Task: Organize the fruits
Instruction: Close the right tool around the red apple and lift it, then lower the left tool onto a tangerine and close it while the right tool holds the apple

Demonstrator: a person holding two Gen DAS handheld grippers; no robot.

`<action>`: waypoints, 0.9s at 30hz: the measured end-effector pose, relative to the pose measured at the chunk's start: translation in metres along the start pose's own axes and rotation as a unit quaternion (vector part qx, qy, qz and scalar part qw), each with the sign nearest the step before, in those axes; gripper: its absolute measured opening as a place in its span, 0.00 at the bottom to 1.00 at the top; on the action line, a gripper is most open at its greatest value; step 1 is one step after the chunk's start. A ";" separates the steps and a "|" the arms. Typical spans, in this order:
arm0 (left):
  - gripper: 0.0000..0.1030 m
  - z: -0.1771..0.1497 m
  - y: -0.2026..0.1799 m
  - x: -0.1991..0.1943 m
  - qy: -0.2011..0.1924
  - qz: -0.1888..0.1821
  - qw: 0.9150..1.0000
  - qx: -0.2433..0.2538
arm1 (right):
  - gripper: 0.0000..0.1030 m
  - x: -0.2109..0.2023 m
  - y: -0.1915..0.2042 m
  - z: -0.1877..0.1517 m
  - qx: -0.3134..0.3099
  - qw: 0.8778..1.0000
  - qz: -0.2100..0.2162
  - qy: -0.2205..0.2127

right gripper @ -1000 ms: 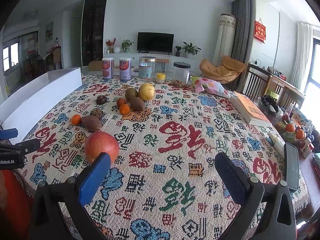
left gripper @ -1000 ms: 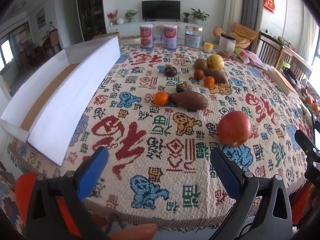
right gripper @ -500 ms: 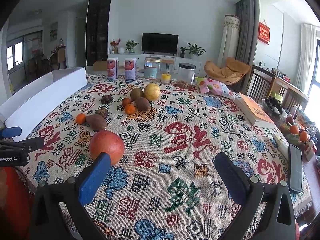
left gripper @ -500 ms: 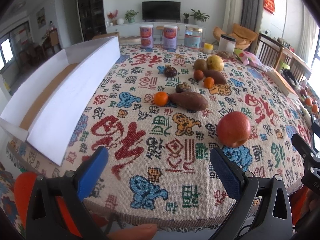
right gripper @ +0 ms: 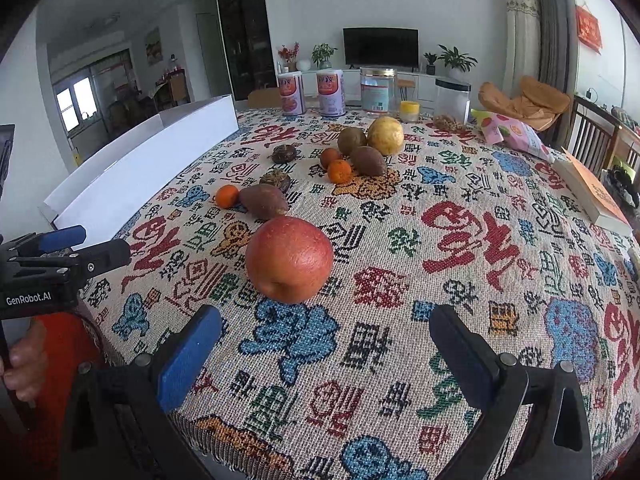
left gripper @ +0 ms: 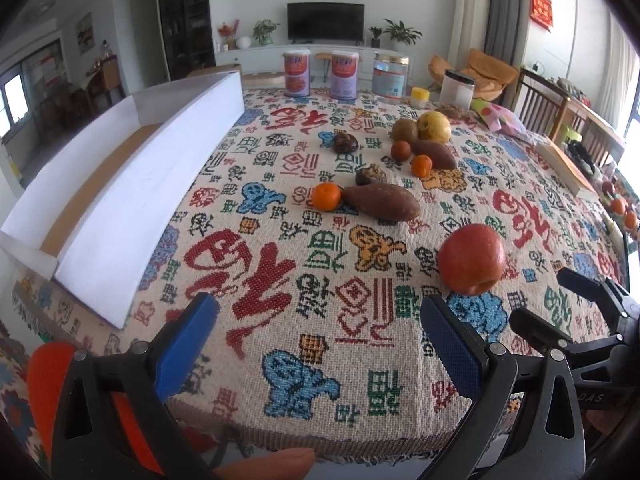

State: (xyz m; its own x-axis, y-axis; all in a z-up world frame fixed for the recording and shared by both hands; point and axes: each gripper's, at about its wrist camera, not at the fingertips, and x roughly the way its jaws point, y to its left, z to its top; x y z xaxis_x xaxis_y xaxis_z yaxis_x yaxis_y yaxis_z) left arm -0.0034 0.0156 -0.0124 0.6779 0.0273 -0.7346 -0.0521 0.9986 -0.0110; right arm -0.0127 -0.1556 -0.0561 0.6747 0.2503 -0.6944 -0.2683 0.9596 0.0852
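Right gripper [right gripper: 320, 344]: spread wide at the bottom of the right wrist frame, holding nothing, with its blue pads low over the near table edge.
Left gripper [left gripper: 316, 332]: likewise spread wide and holding nothing, at the bottom of the left wrist frame above the tablecloth [left gripper: 280, 264].
Red apple [right gripper: 289, 265]: sat on the cloth in the lower centre of the right wrist frame, just beyond the right gripper's fingertips and nearer its left pad; in the left wrist frame it lay at the right, beyond that gripper's right finger.
Sweet potato [right gripper: 264, 201]: lay behind the apple, toward the centre left, with a small orange [right gripper: 227, 196] just beside its left end and a dark round fruit [right gripper: 275, 180] just behind it.
Far cluster: a yellow fruit [right gripper: 385, 135], a kiwi [right gripper: 351, 141], a second sweet potato [right gripper: 368, 161] and two small oranges [right gripper: 335, 165] crowded together in the upper centre.
White box [left gripper: 120, 184]: long and open-topped, it ran along the left of the left wrist frame.
Jars [left gripper: 340, 74]: stood in a row at the table's far edge, upper centre.
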 end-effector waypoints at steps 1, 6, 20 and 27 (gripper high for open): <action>0.99 0.000 0.001 -0.001 -0.001 0.001 1.000 -0.001 | 1.00 0.011 0.000 0.001 0.001 1.000 0.013 0.012; 0.99 0.001 0.008 -0.004 -0.006 0.008 1.000 -0.009 | 0.90 0.063 0.002 0.011 0.013 0.997 0.052 0.049; 0.99 -0.002 0.017 0.000 -0.002 0.010 1.000 -0.022 | 0.65 0.092 -0.018 0.042 0.070 0.989 0.076 0.110; 0.99 -0.002 0.019 0.000 -0.004 0.012 1.000 -0.022 | 0.64 0.097 -0.013 0.065 0.051 0.992 0.054 0.099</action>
State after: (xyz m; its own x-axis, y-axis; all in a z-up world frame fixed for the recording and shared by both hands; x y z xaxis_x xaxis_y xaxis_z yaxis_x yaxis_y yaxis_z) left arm -0.0056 0.0346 -0.0136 0.6815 0.0514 -0.7300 -0.1004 0.9947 -0.0237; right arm 0.1011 -0.1349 -0.0782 0.4946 0.3321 -0.8032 -0.2541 0.9390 0.2318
